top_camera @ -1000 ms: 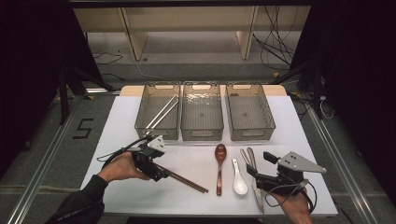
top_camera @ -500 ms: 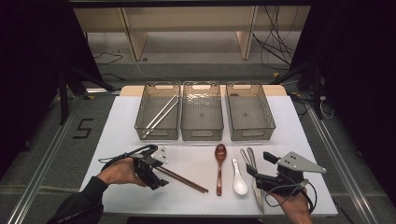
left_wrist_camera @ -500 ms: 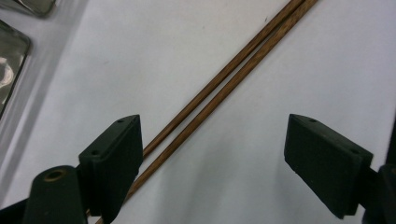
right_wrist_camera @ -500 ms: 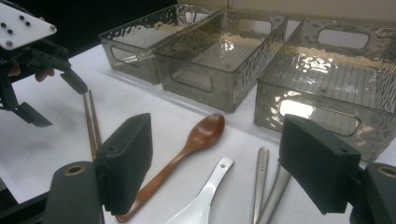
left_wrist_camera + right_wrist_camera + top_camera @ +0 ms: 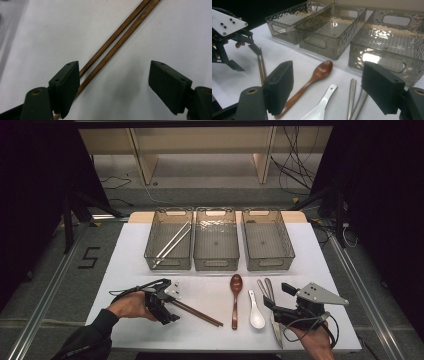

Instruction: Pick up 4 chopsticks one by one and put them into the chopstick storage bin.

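The 2 wooden chopsticks (image 5: 196, 312) lay side by side at the lower left of the tabletop (image 5: 125, 255). The left gripper (image 5: 112, 87) straddled them, fingers spread and just closing, 1 finger (image 5: 65, 85) beside them. The right gripper (image 5: 328, 92) hovered at lower right, fingers spread, holding nothing.

Pair of brown wooden chopsticks (image 5: 197, 312), slim and dark-grained; lying flat on the white tabletop (image 5: 125, 265) side by side, almost touching along their length (image 5: 117, 41); set on a diagonal, far ends angled toward the front edge, near ends toward the left edge; placed in the front-left part, well short of the corner; one end between open jaws, not pinched.
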A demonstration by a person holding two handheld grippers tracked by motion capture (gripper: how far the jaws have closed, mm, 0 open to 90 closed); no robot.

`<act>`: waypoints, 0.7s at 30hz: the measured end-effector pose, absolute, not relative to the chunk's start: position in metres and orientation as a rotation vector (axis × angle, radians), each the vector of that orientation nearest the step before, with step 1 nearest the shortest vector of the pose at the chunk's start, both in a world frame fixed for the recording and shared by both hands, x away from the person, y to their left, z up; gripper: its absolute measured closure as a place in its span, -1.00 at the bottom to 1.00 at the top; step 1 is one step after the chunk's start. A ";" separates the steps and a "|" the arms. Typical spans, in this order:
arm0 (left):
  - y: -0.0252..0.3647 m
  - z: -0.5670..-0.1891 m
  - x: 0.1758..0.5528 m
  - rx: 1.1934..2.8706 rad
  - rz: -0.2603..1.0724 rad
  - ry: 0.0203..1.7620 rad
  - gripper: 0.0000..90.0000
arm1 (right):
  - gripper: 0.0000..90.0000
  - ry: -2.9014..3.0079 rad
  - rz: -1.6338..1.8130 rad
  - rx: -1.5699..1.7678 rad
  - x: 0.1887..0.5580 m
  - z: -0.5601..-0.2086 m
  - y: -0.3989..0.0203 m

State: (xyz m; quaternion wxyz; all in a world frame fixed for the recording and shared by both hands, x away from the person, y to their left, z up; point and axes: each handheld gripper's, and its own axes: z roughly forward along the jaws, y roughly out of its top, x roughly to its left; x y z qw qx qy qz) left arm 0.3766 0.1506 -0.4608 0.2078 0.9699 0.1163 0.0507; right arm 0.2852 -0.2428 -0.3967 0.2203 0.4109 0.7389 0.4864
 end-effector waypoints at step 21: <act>0.145 -0.466 0.384 2.791 0.092 0.262 -0.09 | -0.41 2.051 1.343 1.133 0.285 -0.397 -0.242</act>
